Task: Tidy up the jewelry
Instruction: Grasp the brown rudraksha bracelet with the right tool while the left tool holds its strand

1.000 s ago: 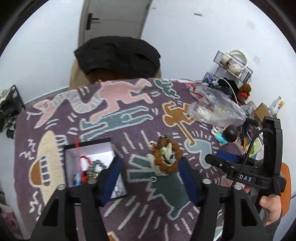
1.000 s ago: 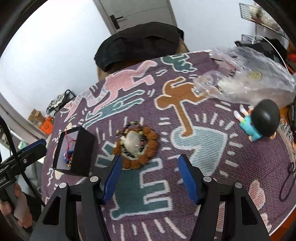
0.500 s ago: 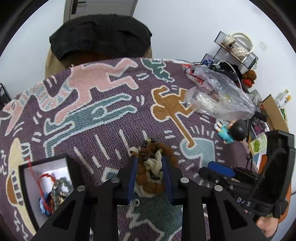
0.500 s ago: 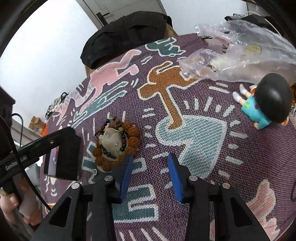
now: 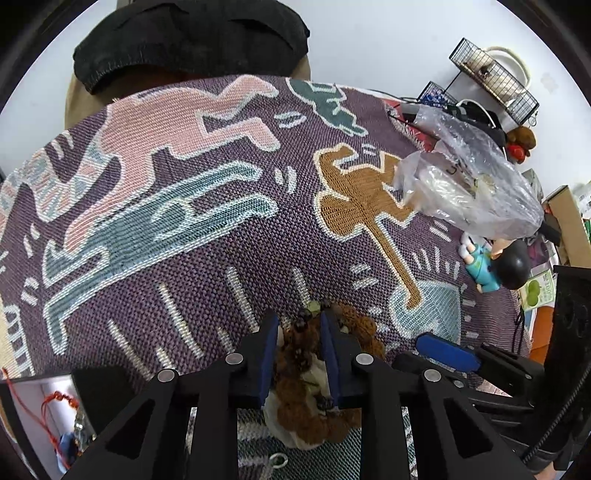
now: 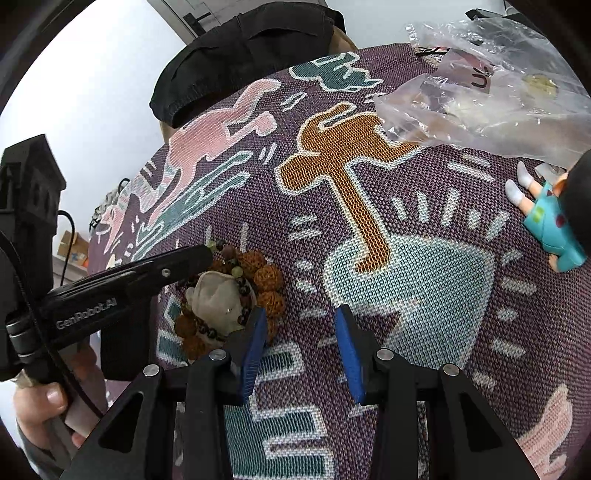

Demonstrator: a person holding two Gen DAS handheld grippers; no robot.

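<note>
A pile of bracelets (image 6: 236, 291), brown rough beads, dark beads and a pale stone piece, lies on the patterned purple cloth (image 6: 406, 280). My left gripper (image 5: 299, 325) is shut on the brown bead bracelet (image 5: 301, 350) at the cloth's surface; it also shows in the right wrist view (image 6: 207, 254). My right gripper (image 6: 299, 328) is open and empty, its left finger touching the pile's right edge. A small black jewelry box (image 5: 40, 421) with white lining and red cord inside sits at the lower left.
A crumpled clear plastic bag (image 6: 487, 81) lies at the back right of the cloth. A small figurine (image 6: 554, 225) in teal lies at the right. A black cushion (image 5: 192, 33) sits behind the cloth. Clutter and a wire rack (image 5: 495, 74) stand at the far right.
My left gripper moved down onto the bracelet pile and closed on the brown beads. My right gripper moved forward and left beside the pile, its jaws narrowing.
</note>
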